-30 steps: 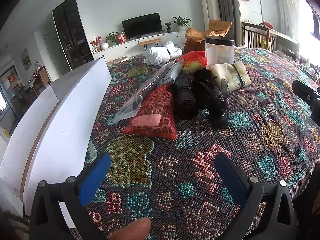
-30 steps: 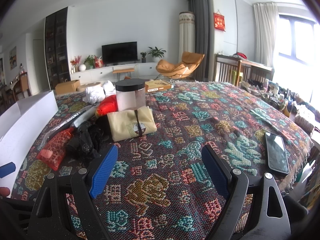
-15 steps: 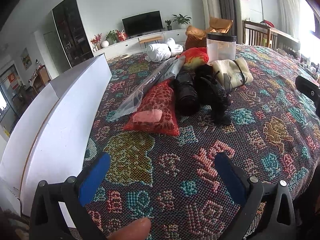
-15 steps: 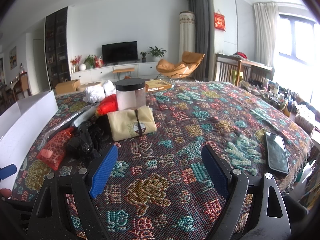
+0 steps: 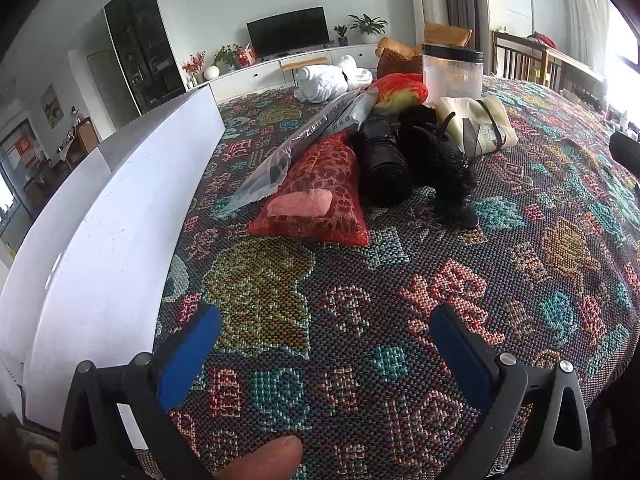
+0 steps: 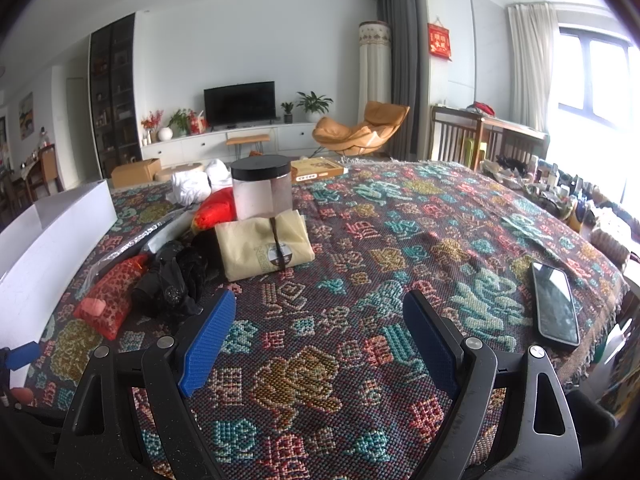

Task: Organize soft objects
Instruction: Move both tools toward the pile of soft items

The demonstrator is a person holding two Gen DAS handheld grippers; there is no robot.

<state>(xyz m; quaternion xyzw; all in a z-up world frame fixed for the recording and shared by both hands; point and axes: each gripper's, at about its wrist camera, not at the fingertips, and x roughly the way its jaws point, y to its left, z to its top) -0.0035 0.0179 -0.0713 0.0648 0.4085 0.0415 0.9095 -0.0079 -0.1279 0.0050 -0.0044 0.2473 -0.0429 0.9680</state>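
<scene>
A pile of soft things lies on the patterned cloth: a red patterned pouch (image 5: 320, 196) with a pink label, a black rolled bundle (image 5: 384, 164), a black lacy item (image 5: 444, 164), a cream folded bag (image 5: 480, 128), a red-yellow cloth (image 5: 400, 90), a white bundle (image 5: 324, 80) and a clear plastic sleeve (image 5: 312, 140). My left gripper (image 5: 320, 344) is open and empty, a short way in front of the red pouch. My right gripper (image 6: 320, 332) is open and empty, right of the pile, near the black items (image 6: 176, 280) and cream bag (image 6: 264, 244).
A long white box (image 5: 112, 216) runs along the left of the table. A clear jar with a black lid (image 6: 262, 188) stands behind the cream bag. A phone (image 6: 554, 304) lies near the right edge. A flat yellow box (image 6: 318, 168) lies at the far edge.
My left gripper has moved forward toward the pile, so the red pouch and black items look nearer. The right gripper has not moved.
</scene>
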